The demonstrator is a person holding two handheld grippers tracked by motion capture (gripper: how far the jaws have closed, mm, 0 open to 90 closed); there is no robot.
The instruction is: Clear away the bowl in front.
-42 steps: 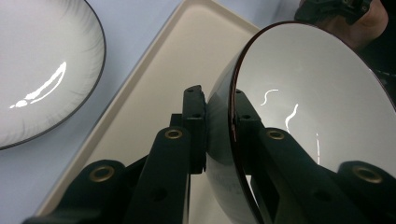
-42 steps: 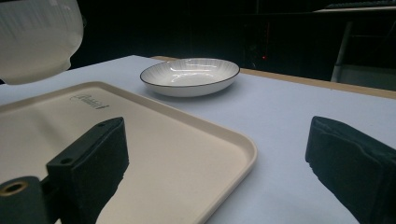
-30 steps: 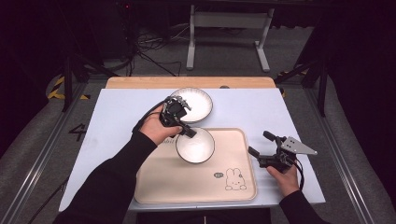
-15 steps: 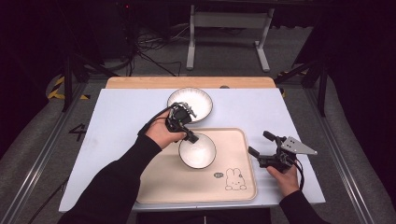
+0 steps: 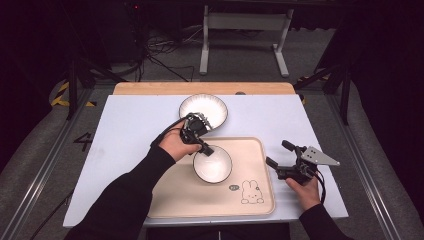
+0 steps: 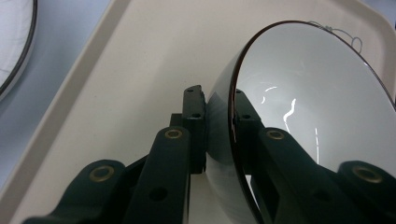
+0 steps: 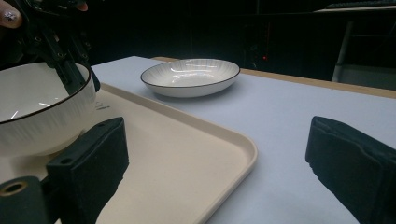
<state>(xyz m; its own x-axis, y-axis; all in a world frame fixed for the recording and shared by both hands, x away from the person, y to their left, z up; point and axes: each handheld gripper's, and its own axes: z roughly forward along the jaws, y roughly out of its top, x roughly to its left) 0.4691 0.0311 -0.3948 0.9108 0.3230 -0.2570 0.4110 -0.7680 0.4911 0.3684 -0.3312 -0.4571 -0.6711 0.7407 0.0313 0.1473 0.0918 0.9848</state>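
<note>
At the lower right of the high view, we hold the right claw (image 5: 281,155) low over the tabletop (image 5: 130,125), just beside the right edge of the tray (image 5: 175,200). Its jaws stand wide apart with nothing between them, as the right gripper view confirms.

Toward the centre of the frame, the left claw (image 5: 204,148) is clamped on the near-left rim of the bowl (image 5: 214,166). In the left gripper view, one jaw presses the outer wall and the other the inner face. The bowl sits over the upper middle of the tray; we cannot tell whether its base is fully down.

Beyond it, in the upper centre, a shallow plate (image 5: 204,107) rests on the tabletop, clear of the tray.

We judge the step in hand to be placing the bowl on the tray. The next move calls for settling the base flat, then parting the left jaws and lifting clear without dragging the rim.
</note>
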